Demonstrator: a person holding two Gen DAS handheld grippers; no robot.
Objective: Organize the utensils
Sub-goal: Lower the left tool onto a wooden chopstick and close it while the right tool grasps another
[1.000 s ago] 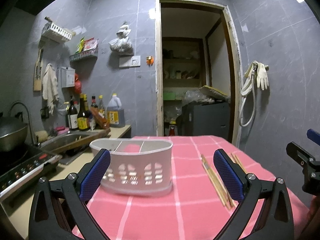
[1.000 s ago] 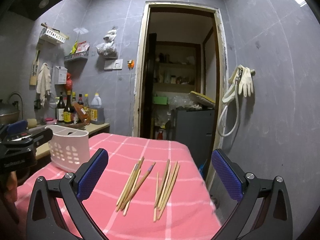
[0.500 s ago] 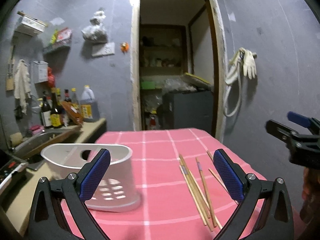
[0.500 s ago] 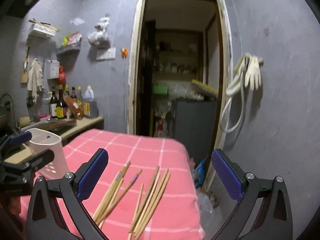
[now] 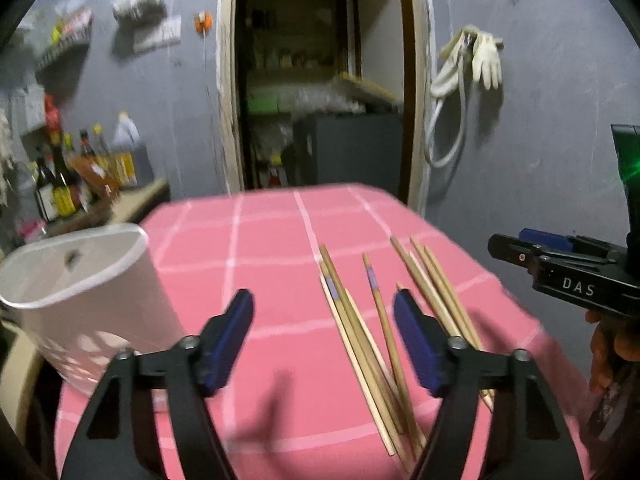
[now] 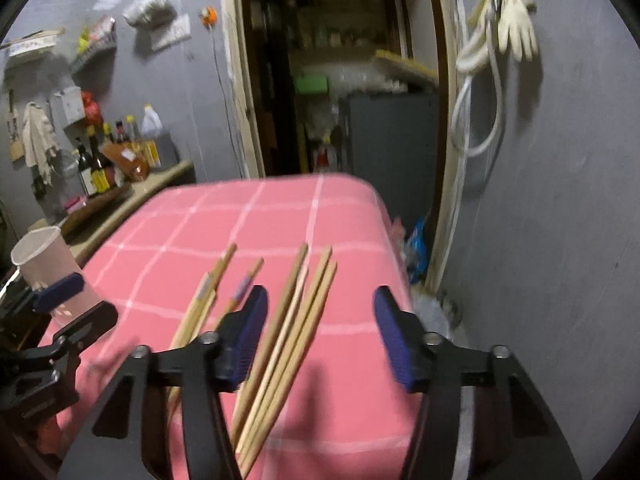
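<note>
We held the left gripper (image 5: 324,334) above the pink checked cloth (image 5: 276,236) with its blue pads (image 5: 236,330) spread apart and nothing between them; the white slotted holder (image 5: 86,296) stood just to its left, and a loose group of chopsticks (image 5: 360,332) lay ahead and to its right, passing close by the right pad. Our right gripper (image 6: 318,330) was likewise parted and empty over the cloth's right side, with a second bundle of chopsticks (image 6: 292,344) lying between and just below its fingers, nearer the left one.
</note>
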